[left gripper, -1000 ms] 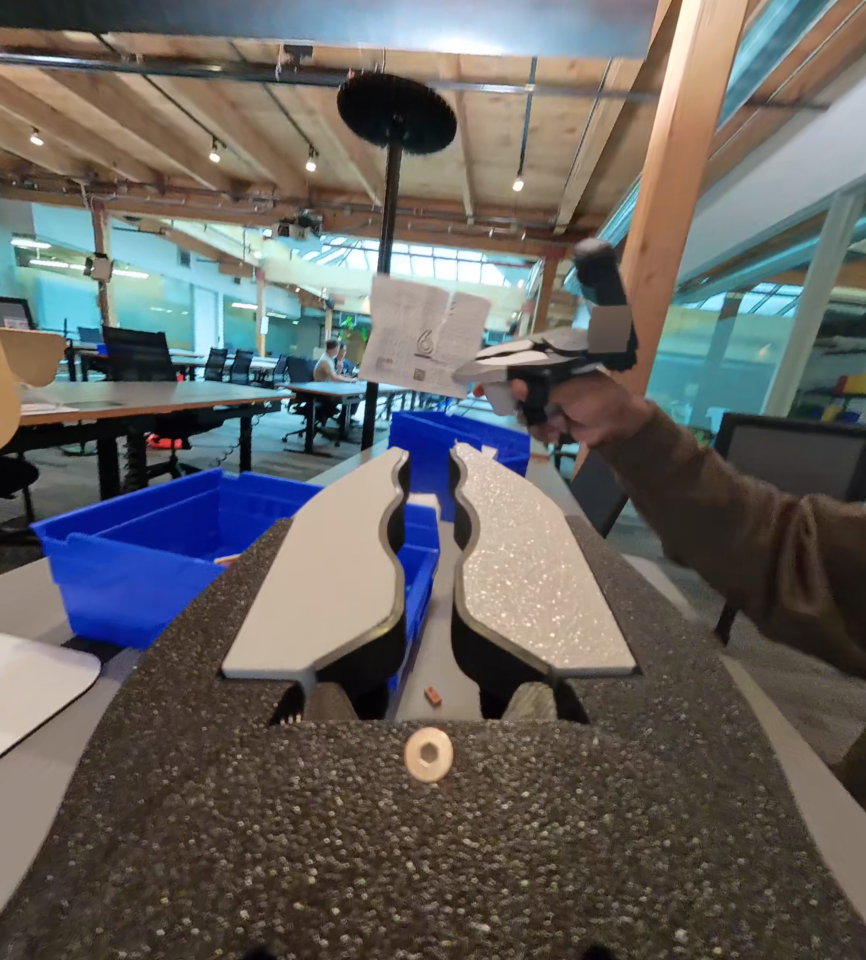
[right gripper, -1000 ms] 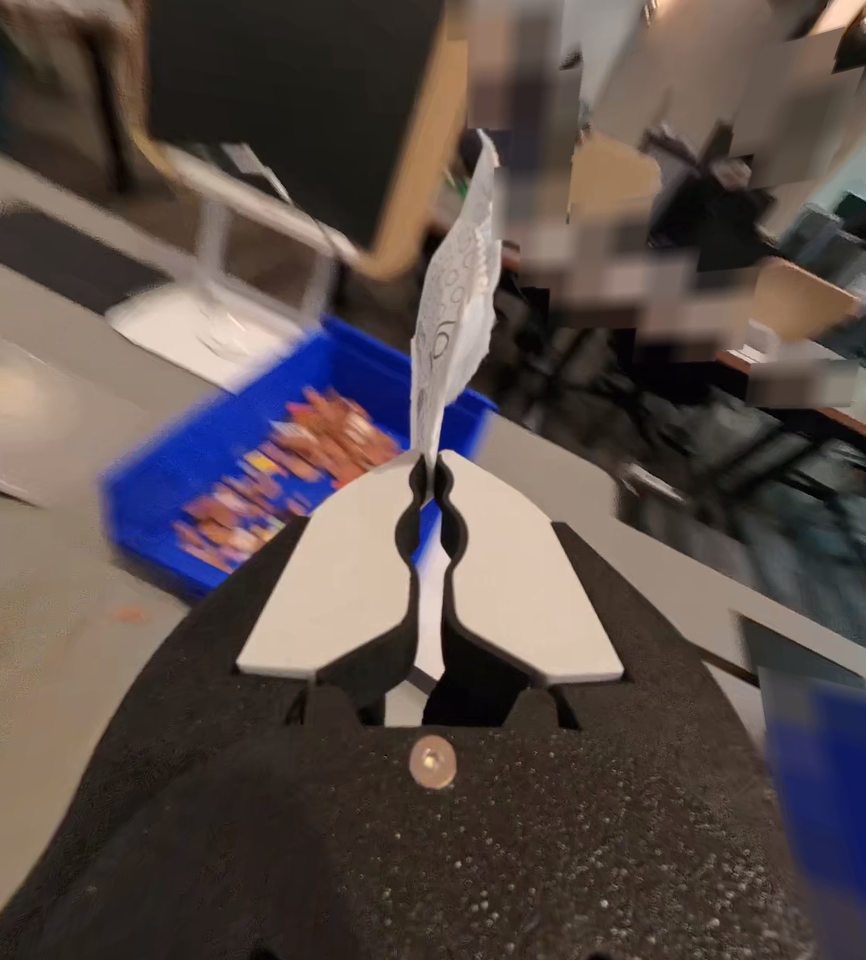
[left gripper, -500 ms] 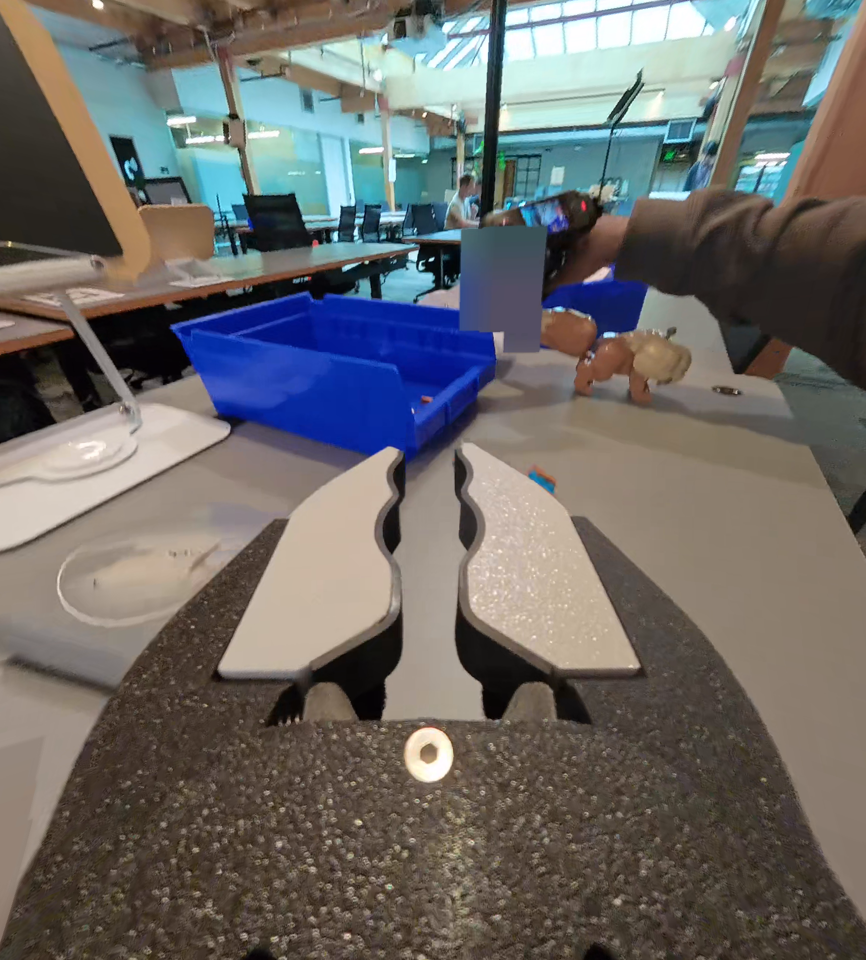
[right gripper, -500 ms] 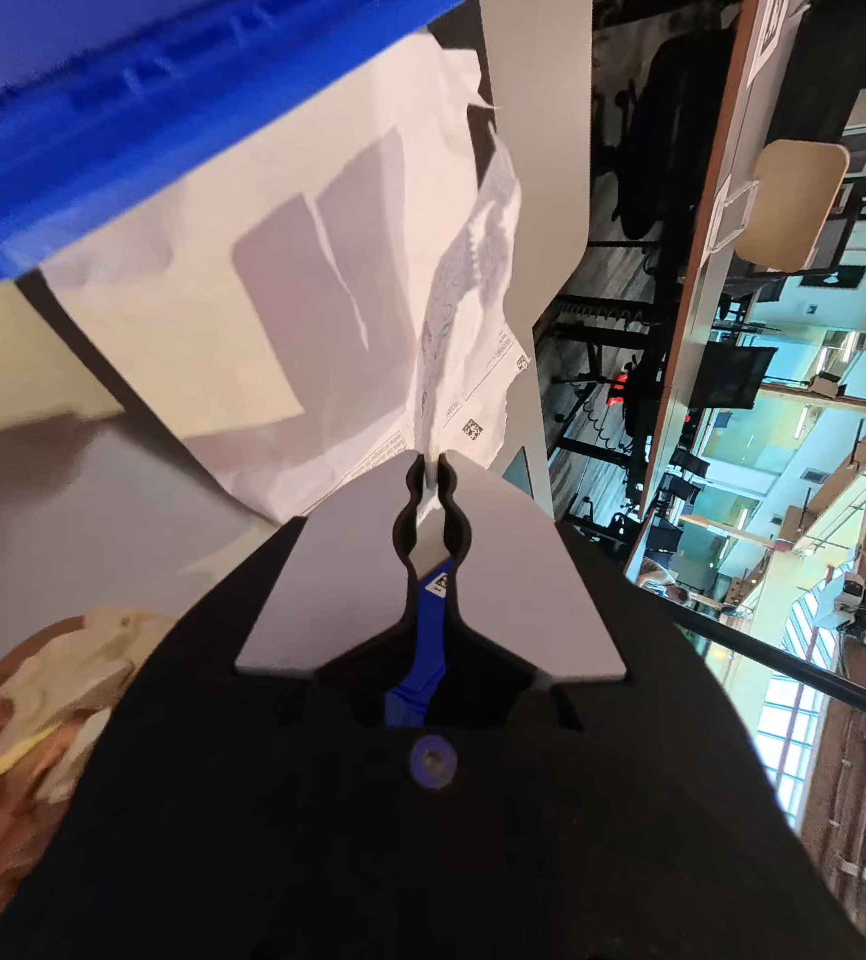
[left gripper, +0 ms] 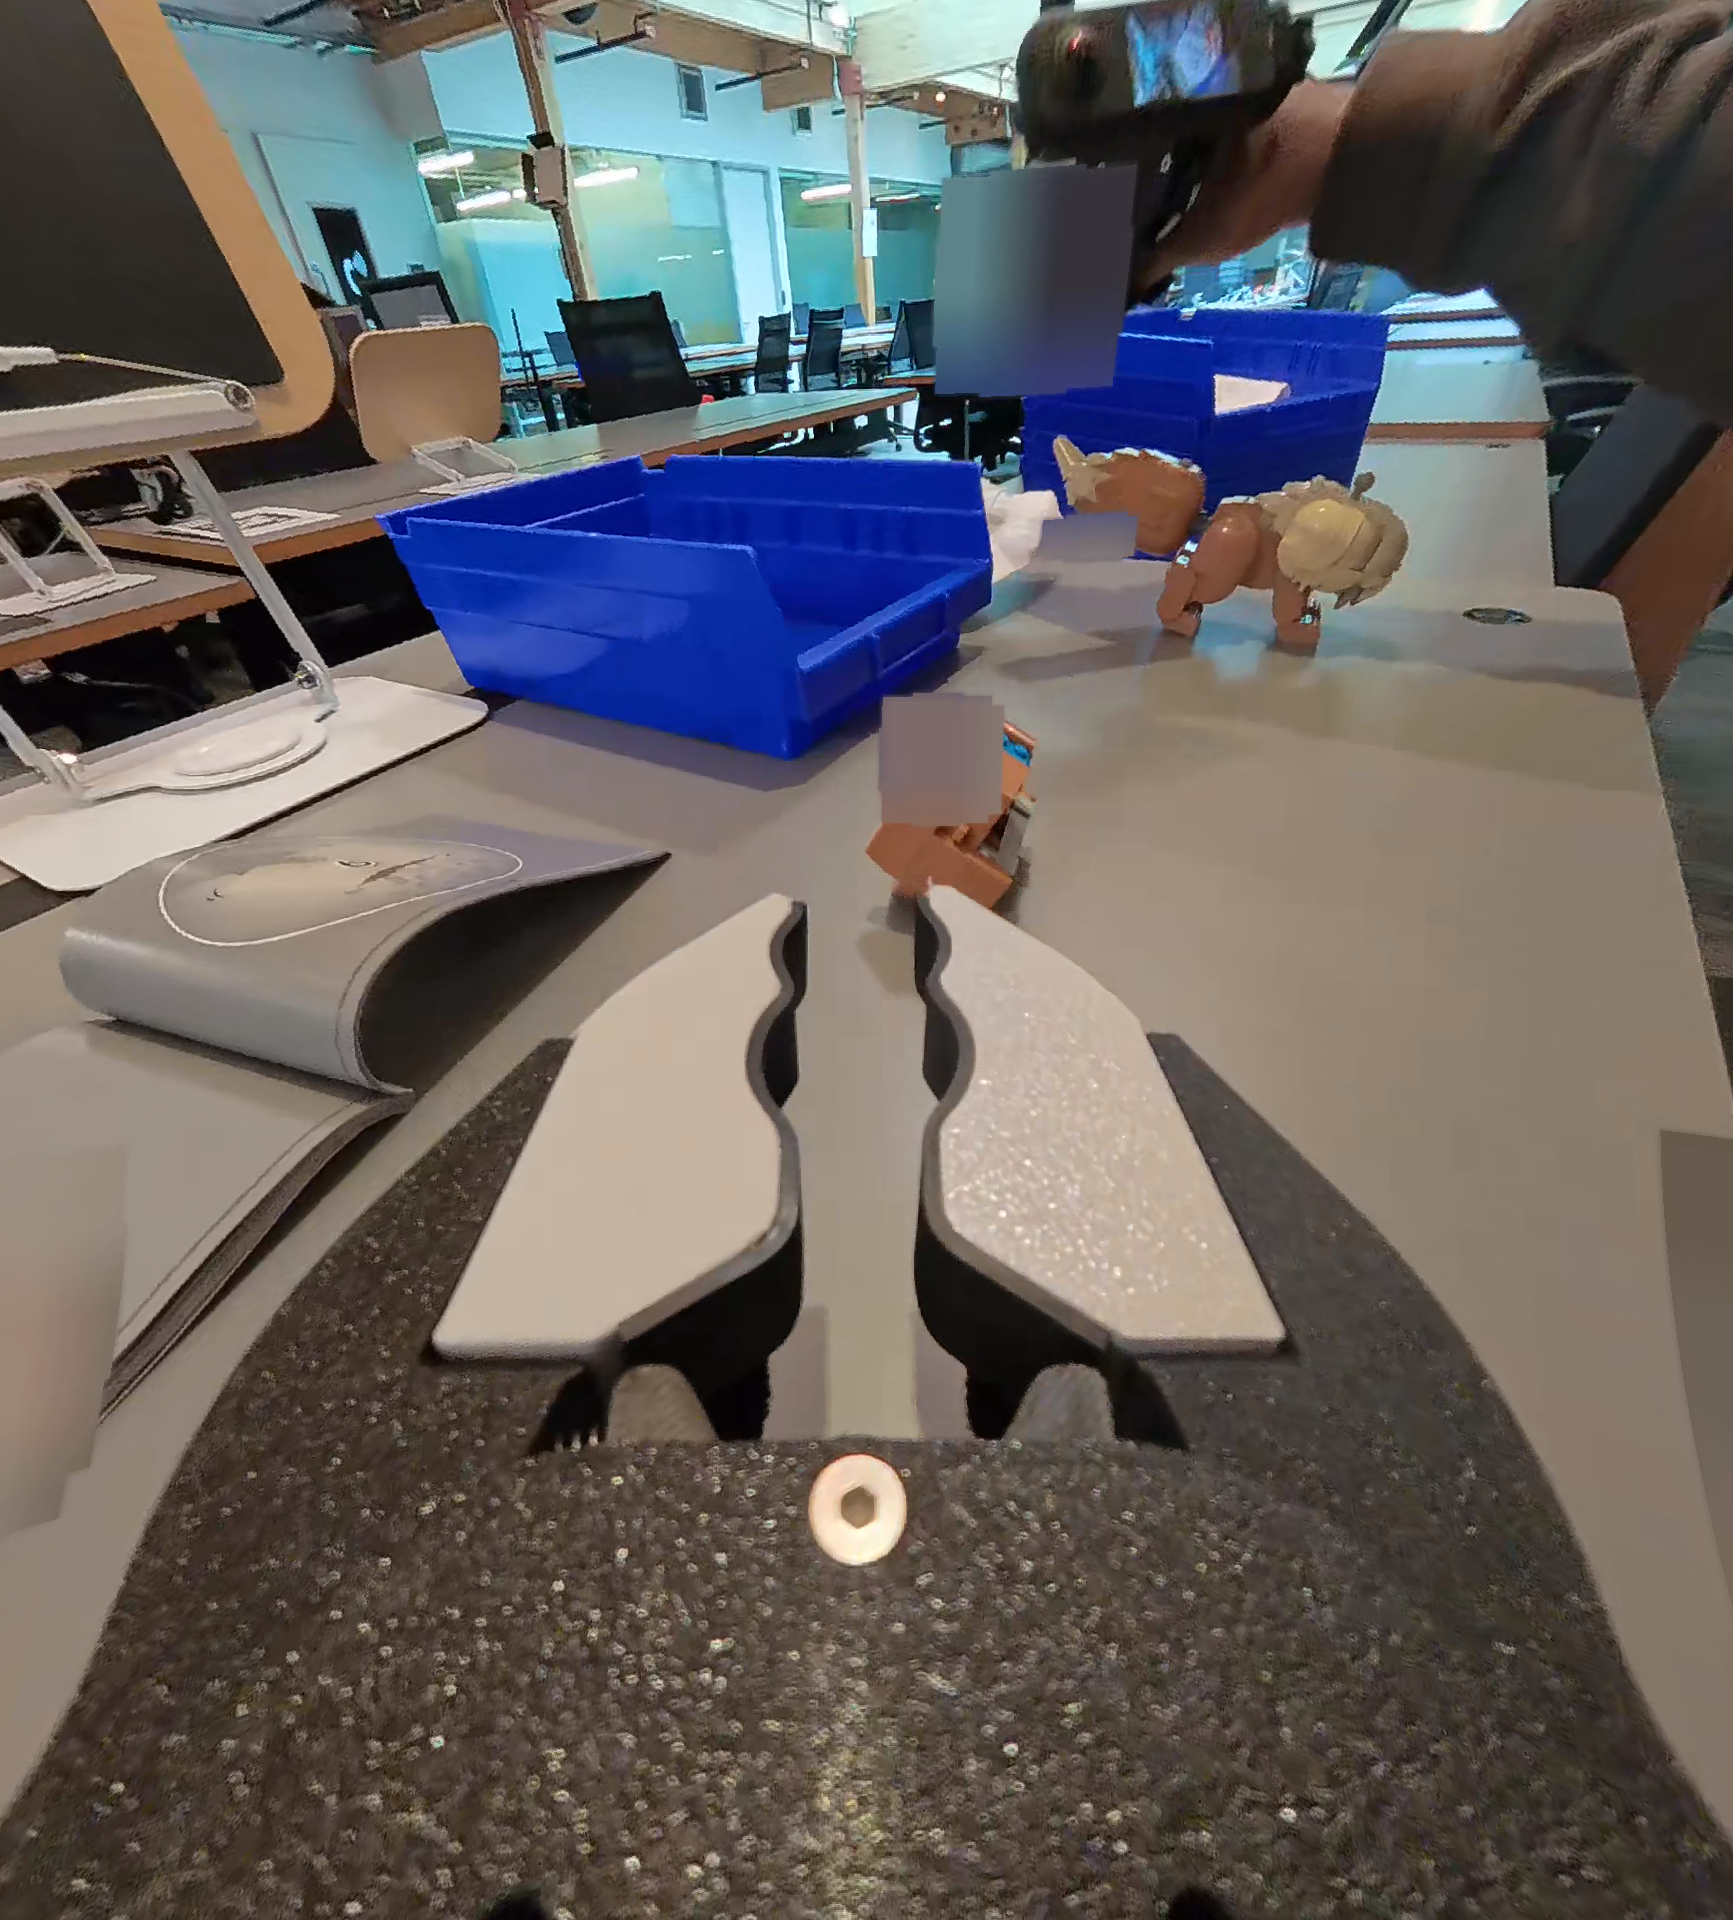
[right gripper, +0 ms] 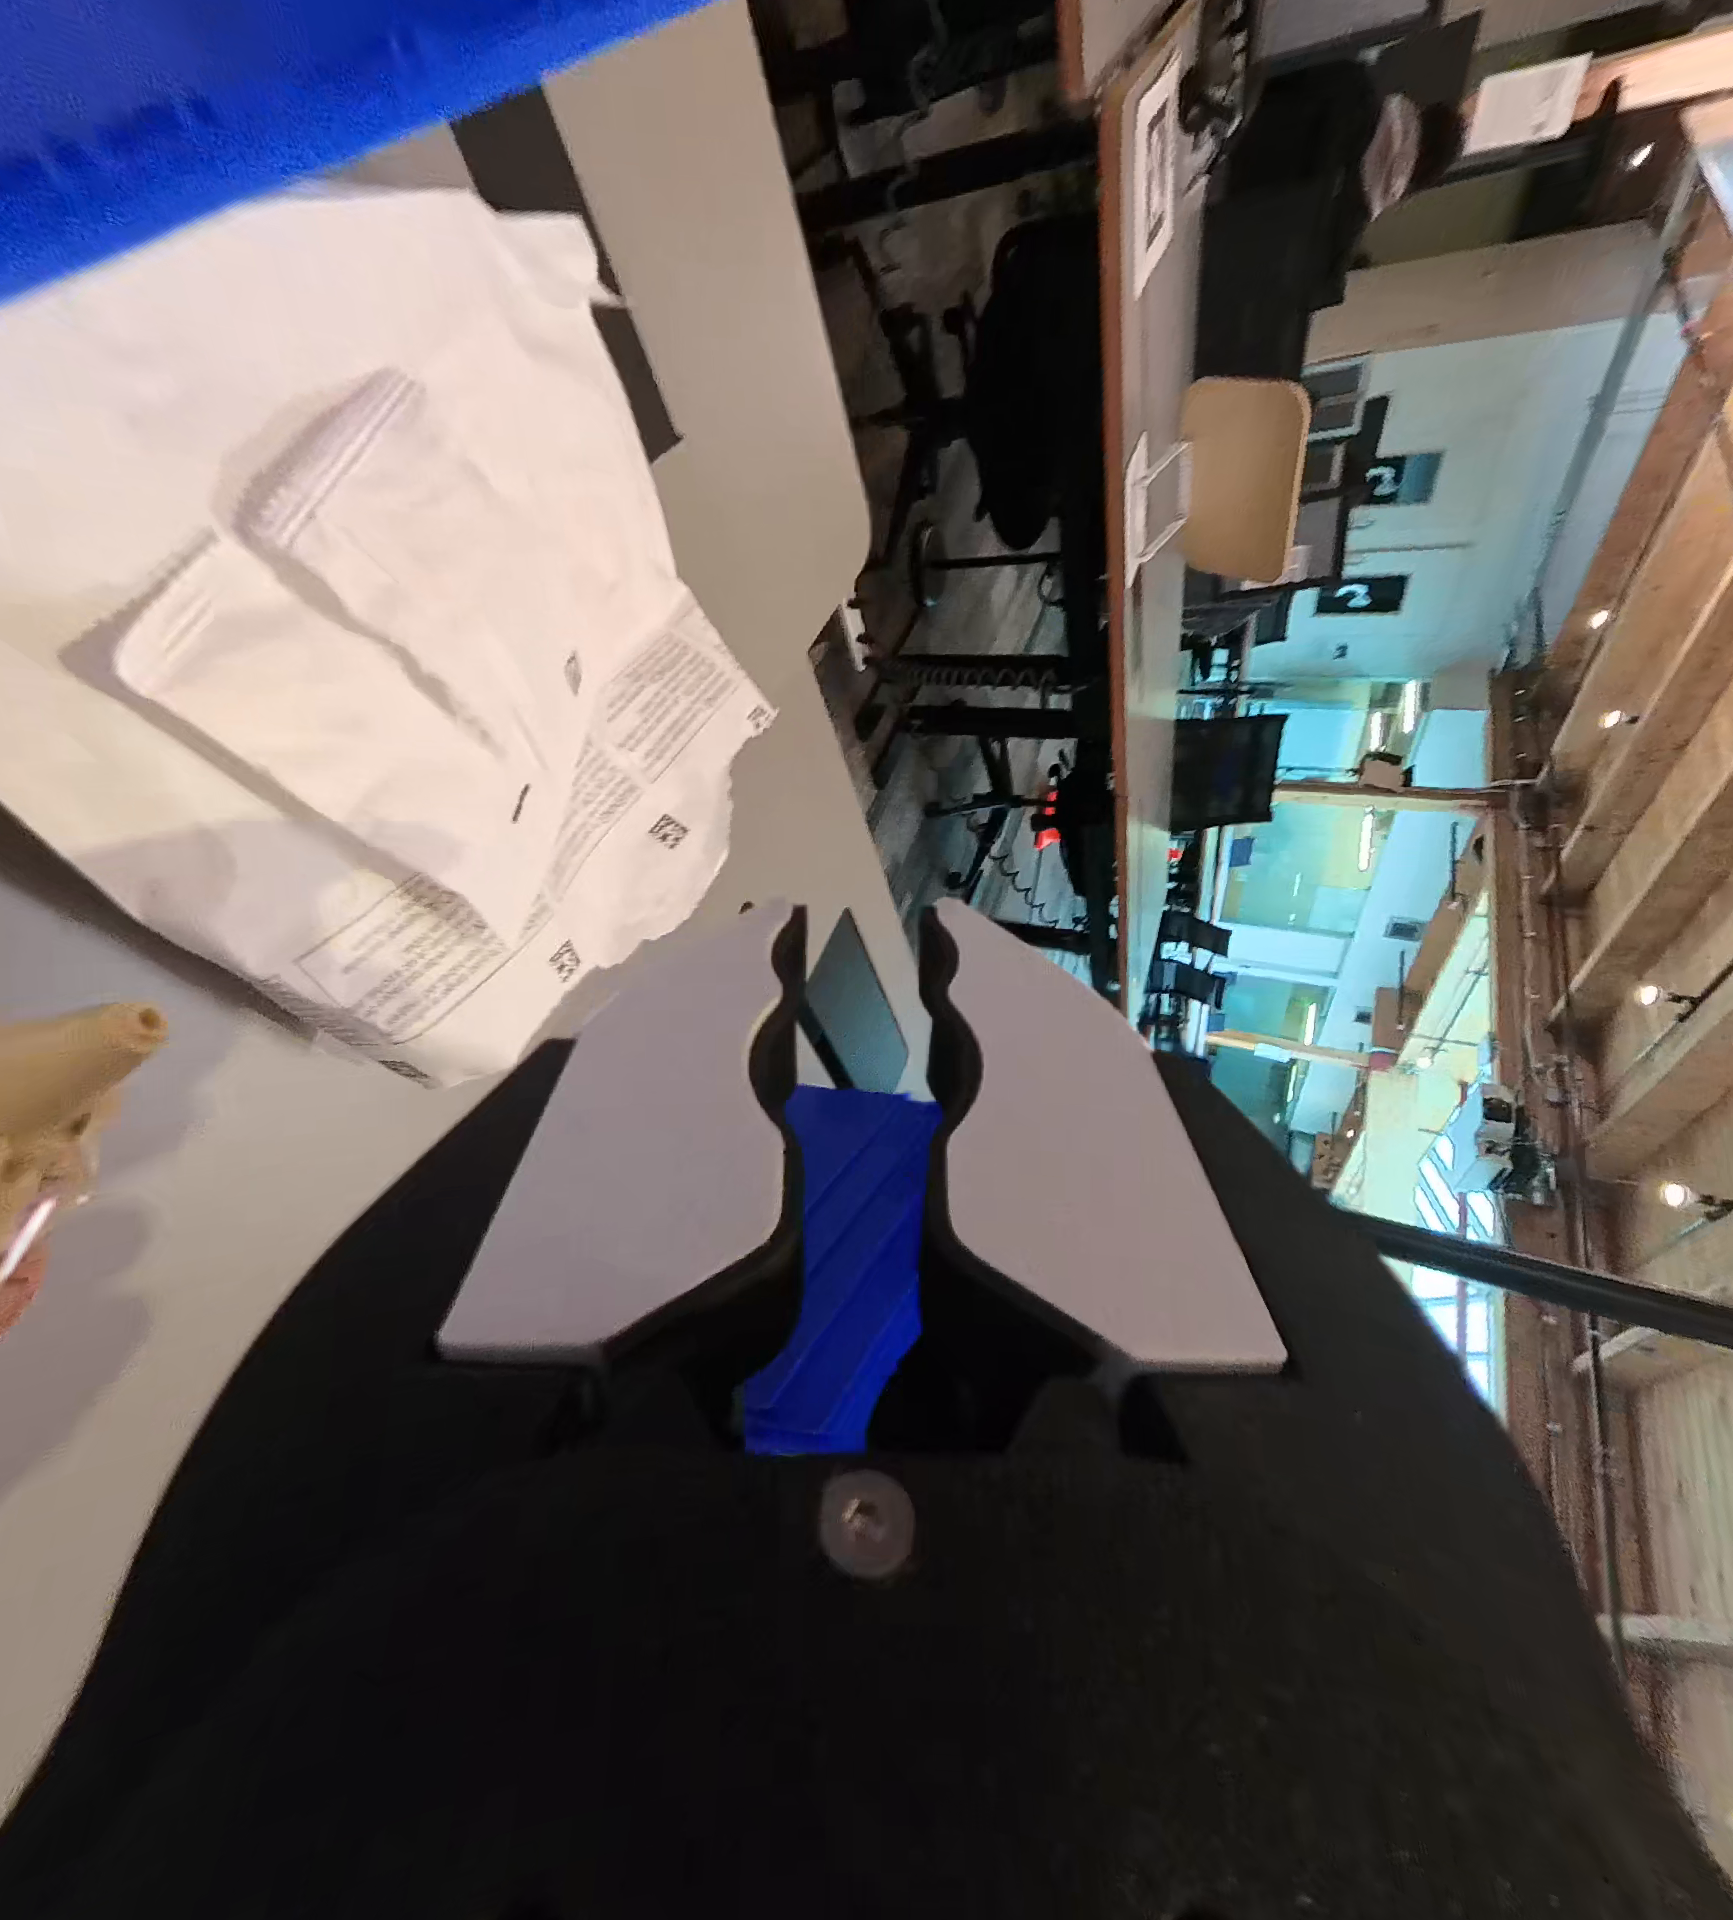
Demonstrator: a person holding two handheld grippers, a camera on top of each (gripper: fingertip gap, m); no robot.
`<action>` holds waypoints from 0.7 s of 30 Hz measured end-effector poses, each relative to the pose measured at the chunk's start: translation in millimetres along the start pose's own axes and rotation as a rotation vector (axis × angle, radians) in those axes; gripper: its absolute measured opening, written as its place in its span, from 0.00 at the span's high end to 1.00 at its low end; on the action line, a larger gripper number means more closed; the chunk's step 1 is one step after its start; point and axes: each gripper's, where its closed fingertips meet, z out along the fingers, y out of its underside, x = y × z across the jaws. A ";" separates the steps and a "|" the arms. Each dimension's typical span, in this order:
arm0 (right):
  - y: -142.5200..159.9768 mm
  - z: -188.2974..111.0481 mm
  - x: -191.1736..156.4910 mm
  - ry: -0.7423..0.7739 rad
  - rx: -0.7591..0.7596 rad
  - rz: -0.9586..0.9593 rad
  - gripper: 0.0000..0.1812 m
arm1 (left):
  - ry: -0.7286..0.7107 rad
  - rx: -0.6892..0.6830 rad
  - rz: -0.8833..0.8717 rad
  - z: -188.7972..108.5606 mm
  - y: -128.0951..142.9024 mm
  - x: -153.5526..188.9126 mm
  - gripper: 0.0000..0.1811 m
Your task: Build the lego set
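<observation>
Right tongs let go of the bag, now lying just ahead-left; jaws parted. Left tongs moved up to the small build, released, empty.

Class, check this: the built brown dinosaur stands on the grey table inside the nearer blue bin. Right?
Not quite. The brown dinosaur stands on the grey table outside the nearer blue bin, to its right, as the left wrist view shows.

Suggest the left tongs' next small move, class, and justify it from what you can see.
Probably ease the left tongs forward around the small brown lego piece. They are open and empty, that piece lies on the grey table just past their tips, and the dinosaur model stands farther off.
</observation>
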 end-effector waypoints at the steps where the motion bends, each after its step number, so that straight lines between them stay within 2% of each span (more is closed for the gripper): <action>1: -7.7 -9.3 3.1 0.012 0.024 -0.013 0.88 | -0.006 0.000 0.003 -2.2 0.8 1.2 0.89; 3: -36.8 -35.0 -2.3 -0.006 0.123 -0.070 0.86 | -0.016 0.011 0.003 -7.0 0.6 3.1 0.89; 4: -59.0 -52.2 -16.3 -0.060 0.209 -0.125 0.86 | -0.023 0.022 0.001 -9.7 -0.6 3.7 0.89; 7: -121.3 -110.9 -89.5 -0.312 0.462 -0.396 0.88 | -0.040 0.064 -0.018 -16.2 -5.8 3.4 0.89; 10: -158.3 -146.5 -158.9 -0.553 0.599 -0.613 0.88 | -0.049 0.094 -0.037 -20.2 -9.8 3.5 0.89; 13: -180.3 -138.6 -191.7 -0.681 0.591 -0.703 0.87 | -0.057 0.108 -0.045 -24.2 -10.2 6.2 0.89; 16: -191.4 -118.9 -207.7 -0.766 0.556 -0.746 0.87 | -0.071 0.128 -0.042 -30.8 -12.2 8.3 0.89; 21: -200.8 -106.3 -226.6 -0.848 0.542 -0.793 0.88 | -0.092 0.168 -0.077 -40.0 -15.7 3.9 0.90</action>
